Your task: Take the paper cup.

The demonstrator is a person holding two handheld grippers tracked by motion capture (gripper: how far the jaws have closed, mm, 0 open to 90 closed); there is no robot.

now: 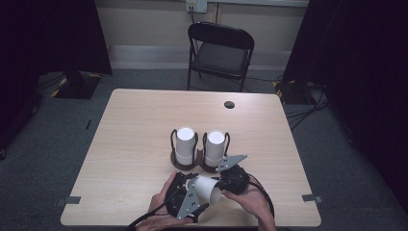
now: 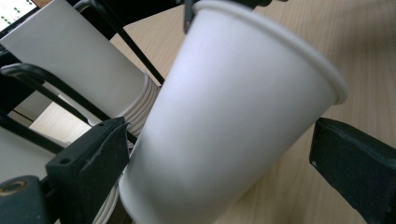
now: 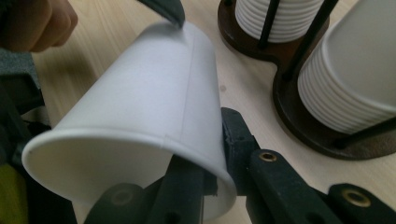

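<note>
A single white paper cup (image 1: 208,188) lies tilted between my two grippers near the table's front edge. My right gripper (image 1: 226,180) is shut on its rim: in the right gripper view one jaw sits inside the cup (image 3: 149,102) and the other presses the wall from outside, with the gripper (image 3: 210,154) at the rim's right side. My left gripper (image 1: 190,192) stands open around the cup's body (image 2: 233,107); the gripper (image 2: 219,144) has its left jaw close to the cup and its right jaw clear of it.
Just behind the grippers, two stacks of white cups (image 1: 185,144) (image 1: 214,147) stand upside down in a dark wire holder (image 1: 190,166) on the wooden table (image 1: 144,120). A black folding chair (image 1: 220,50) stands beyond the far edge. A cable hole (image 1: 229,104) marks the table's back.
</note>
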